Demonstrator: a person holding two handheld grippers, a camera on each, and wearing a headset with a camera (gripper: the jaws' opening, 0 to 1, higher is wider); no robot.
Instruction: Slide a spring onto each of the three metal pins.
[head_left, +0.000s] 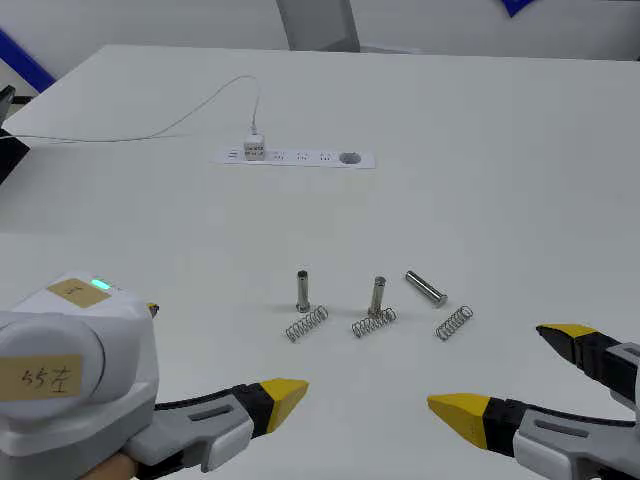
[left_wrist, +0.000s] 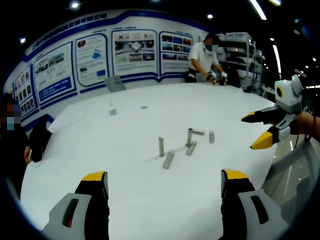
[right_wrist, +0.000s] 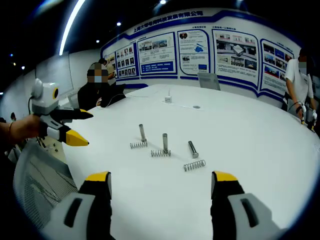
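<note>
My left tongs (left_wrist: 165, 176) and right tongs (right_wrist: 161, 176) wide, empty; silver coil springs (head_left: 306, 323) lie 6 o'clock of cylindrical metal pins (head_left: 303, 290).

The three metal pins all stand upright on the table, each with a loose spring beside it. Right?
Not quite: the head view shows the left pin and middle pin upright, but the right pin lies on its side. The springs do lie beside them.

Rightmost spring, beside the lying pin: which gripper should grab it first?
Right, probably. The right gripper is open and sits on that side, nearest the rightmost spring. The left gripper, also open, would have to reach across the left pin and middle pin.
</note>
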